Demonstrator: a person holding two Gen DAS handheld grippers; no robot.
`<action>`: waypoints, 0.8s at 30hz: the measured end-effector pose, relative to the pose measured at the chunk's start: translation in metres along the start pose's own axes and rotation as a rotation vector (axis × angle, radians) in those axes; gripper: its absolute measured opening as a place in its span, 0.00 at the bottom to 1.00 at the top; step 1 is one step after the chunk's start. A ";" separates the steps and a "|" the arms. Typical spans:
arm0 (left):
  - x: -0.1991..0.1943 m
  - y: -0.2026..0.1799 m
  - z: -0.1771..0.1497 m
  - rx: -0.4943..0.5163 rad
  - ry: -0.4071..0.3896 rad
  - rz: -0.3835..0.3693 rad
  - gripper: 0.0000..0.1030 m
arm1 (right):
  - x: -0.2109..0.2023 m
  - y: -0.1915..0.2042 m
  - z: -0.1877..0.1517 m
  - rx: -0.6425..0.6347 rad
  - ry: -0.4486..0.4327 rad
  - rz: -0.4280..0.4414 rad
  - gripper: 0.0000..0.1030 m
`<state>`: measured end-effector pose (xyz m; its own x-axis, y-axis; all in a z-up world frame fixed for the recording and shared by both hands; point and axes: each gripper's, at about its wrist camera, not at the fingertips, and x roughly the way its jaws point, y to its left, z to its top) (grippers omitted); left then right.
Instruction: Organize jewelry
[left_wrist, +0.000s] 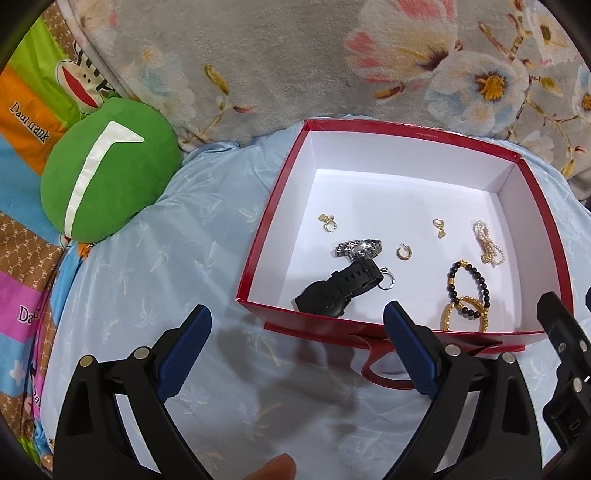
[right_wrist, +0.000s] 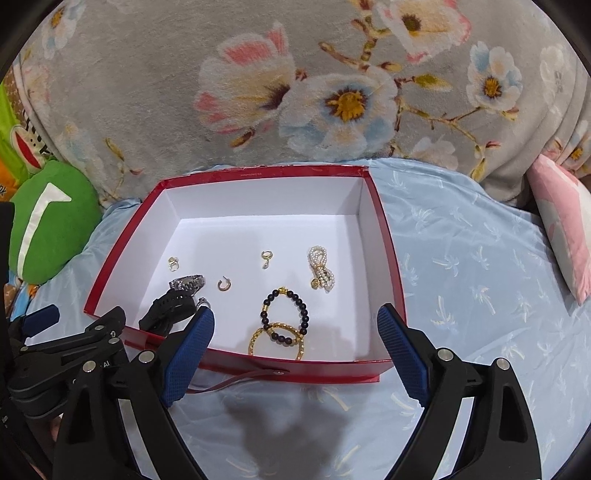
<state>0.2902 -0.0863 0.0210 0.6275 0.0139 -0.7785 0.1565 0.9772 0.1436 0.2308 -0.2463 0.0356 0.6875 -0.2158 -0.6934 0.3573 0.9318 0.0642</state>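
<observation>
A red box (left_wrist: 271, 206) (right_wrist: 388, 236) with a white inside sits on a light blue sheet. In it lie a black watch (left_wrist: 332, 286) (right_wrist: 166, 308), a silver watch (left_wrist: 356, 247) (right_wrist: 186, 282), a black bead bracelet (left_wrist: 469, 291) (right_wrist: 286, 314) overlapping a gold bracelet (left_wrist: 448, 317) (right_wrist: 258, 338), a pearl piece (left_wrist: 487, 242) (right_wrist: 321, 267) and small gold earrings (left_wrist: 402, 253) (right_wrist: 222, 284). My left gripper (left_wrist: 297, 349) is open and empty, just in front of the box's near left wall. My right gripper (right_wrist: 295, 349) is open and empty at the near wall.
A green plush cushion (left_wrist: 107, 170) (right_wrist: 48, 225) lies left of the box. A grey floral blanket (left_wrist: 295, 55) (right_wrist: 295, 92) rises behind it. A pink pillow (right_wrist: 565, 225) lies at the right. A red strap (left_wrist: 380, 363) (right_wrist: 236, 380) hangs from the box front.
</observation>
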 end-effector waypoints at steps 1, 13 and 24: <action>0.000 0.000 0.000 0.001 0.000 -0.004 0.89 | 0.000 -0.001 -0.001 0.008 0.002 0.004 0.85; 0.003 0.001 0.000 -0.016 0.004 -0.016 0.89 | 0.003 0.007 -0.004 -0.021 0.002 -0.016 0.85; 0.003 0.003 -0.001 -0.015 0.004 -0.015 0.89 | 0.006 0.010 -0.008 -0.022 0.013 -0.017 0.85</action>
<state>0.2919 -0.0837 0.0190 0.6222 0.0002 -0.7828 0.1542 0.9804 0.1228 0.2336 -0.2363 0.0263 0.6733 -0.2280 -0.7033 0.3550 0.9341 0.0370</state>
